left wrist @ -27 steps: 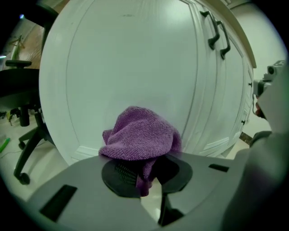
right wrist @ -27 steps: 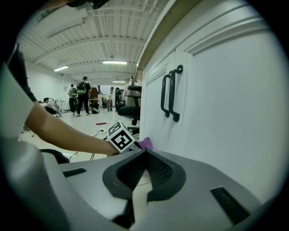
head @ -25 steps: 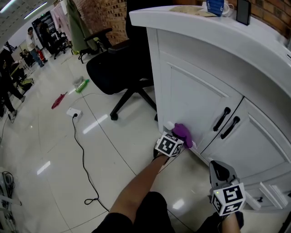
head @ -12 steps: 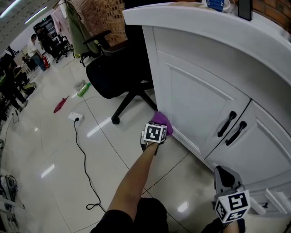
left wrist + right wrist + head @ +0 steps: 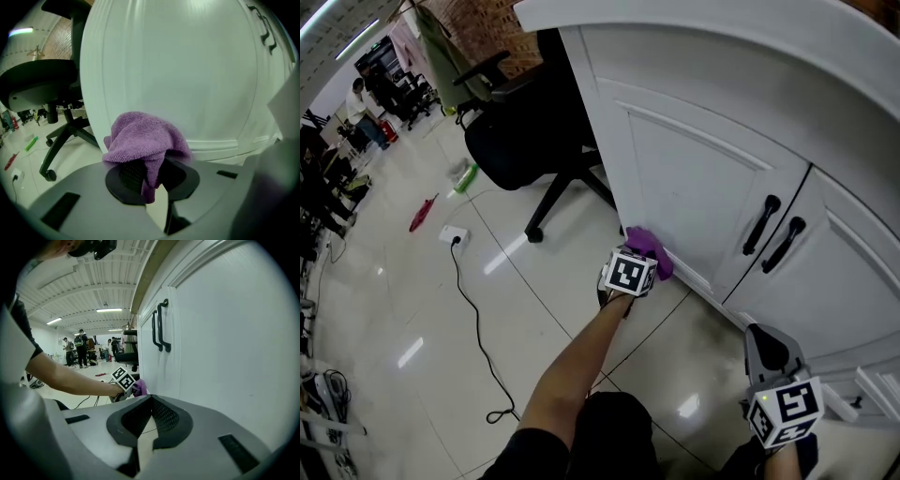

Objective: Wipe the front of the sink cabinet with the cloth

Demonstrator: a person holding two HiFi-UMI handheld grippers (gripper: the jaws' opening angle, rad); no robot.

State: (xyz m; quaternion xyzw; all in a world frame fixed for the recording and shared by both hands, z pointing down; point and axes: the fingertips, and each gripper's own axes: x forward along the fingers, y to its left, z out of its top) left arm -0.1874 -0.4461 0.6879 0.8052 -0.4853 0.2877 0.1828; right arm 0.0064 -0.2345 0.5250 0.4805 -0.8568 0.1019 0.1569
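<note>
A: What has the left gripper (image 5: 149,174) got?

B: Its jaws are clenched on the purple cloth (image 5: 143,137). One fold hangs down between them and the rest bunches over the tips, pressed to the bottom rail of the left door of the sink cabinet (image 5: 187,70), low by the floor.

A: And the right gripper (image 5: 149,418)?

B: Its jaws are together with nothing between them. It is held well apart from the cloth, low beside the right door, with the black handles (image 5: 160,324) ahead of it.

A: How will the cloth behave?

B: I'd judge it light, soft and floppy — a looped pile, so it should drag on the painted panel rather than slide. Held by one pinched fold, it could roll up or slip out under a hard push. A grip deep in the bunch, with a broad pad facing the door, seems best.

A: Anything near?

B: An office chair (image 5: 520,141) just past the cabinet's corner — and a cable (image 5: 473,309) on the tiles.
</note>
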